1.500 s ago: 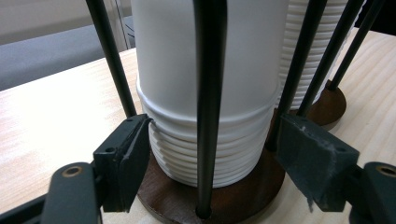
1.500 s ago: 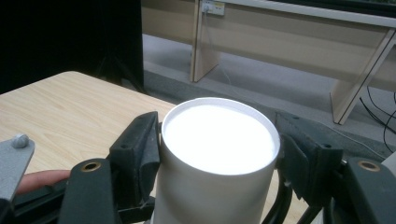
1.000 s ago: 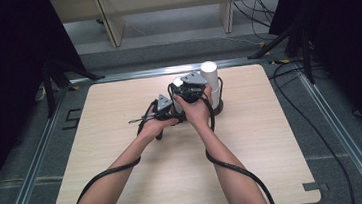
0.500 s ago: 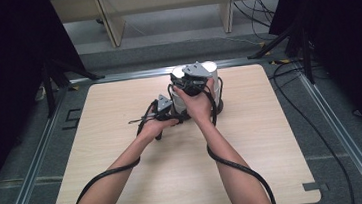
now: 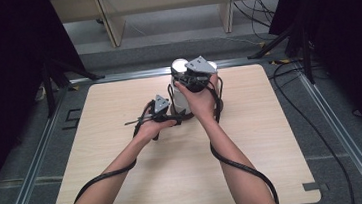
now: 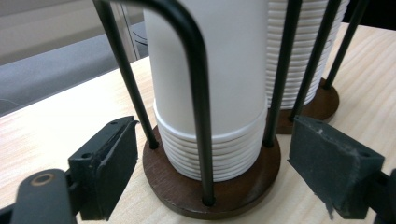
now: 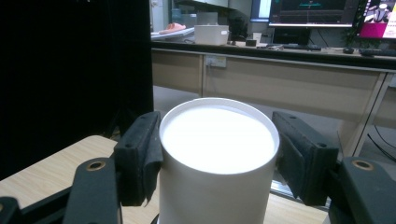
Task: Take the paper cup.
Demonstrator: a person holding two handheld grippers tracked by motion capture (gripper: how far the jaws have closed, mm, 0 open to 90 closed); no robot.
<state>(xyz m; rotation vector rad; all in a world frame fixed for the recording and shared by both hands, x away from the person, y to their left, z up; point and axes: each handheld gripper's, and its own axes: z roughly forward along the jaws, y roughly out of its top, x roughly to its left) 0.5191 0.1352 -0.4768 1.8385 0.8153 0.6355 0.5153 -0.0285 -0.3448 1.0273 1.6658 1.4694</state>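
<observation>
A stack of white paper cups (image 6: 210,93) stands upside down in a black wire holder with a round brown base (image 6: 224,196). My left gripper (image 6: 212,158) is low at that base. Its jaws have just been opening, and they now stand apart on either side of the base without touching it. My right gripper (image 7: 218,140) is shut on the top white cup (image 7: 217,186), with a pad pressed on each side just under its rim. In the high view the right gripper (image 5: 192,76) is above the holder and the left gripper (image 5: 162,111) is beside it on the left.
A second wire holder with its own cup stack (image 6: 299,56) stands right behind the first. The light wooden table (image 5: 127,187) has bare room on all sides of the holders. Cables trail from both grippers along the forearms. Desks and monitors lie beyond the table's far edge.
My right hand has risen, and the white cup has gone up with it out of the holder. My left hand has stayed low by the base.
</observation>
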